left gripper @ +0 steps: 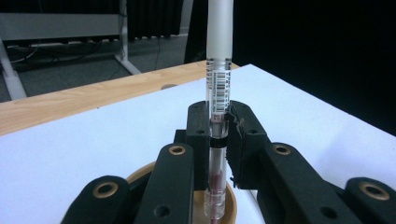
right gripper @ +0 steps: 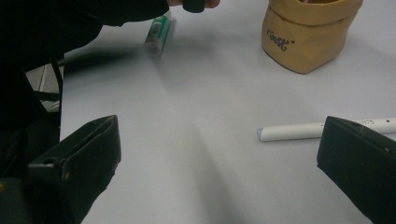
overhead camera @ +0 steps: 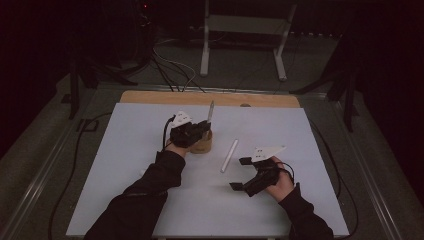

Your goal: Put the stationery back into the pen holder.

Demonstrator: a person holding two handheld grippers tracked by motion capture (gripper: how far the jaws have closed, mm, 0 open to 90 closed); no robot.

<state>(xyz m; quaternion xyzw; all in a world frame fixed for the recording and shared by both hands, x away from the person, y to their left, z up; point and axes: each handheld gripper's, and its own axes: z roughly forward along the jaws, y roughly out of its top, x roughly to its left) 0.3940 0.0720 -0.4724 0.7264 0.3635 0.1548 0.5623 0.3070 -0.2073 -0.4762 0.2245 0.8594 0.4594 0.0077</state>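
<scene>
The white tabletop (overhead camera: 150, 200) spreads wide under dim light, a strip of bare wood along its far edge. Near the middle sits the tan pen holder (overhead camera: 204, 142), a soft, bag-like pot with rolled rim. Right over it we have the left claw (overhead camera: 204, 128), jaws clamped tight on a clear-barrelled pen (left gripper: 218, 93) with a frosted white cap, held upright, its lower end down inside the holder's mouth. In the left gripper view the barcode label on the barrel stands just above the pads. Over to the right, the right claw (overhead camera: 242, 174) rests low by the near side of the tabletop, jaws spread wide with nothing between them. Between the two claws a second white pen (overhead camera: 229, 155) lies flat on the tabletop, near the holder but apart from it. Smallest of all, a green-labelled stub (right gripper: 158, 33) lies beside the left sleeve.
</scene>
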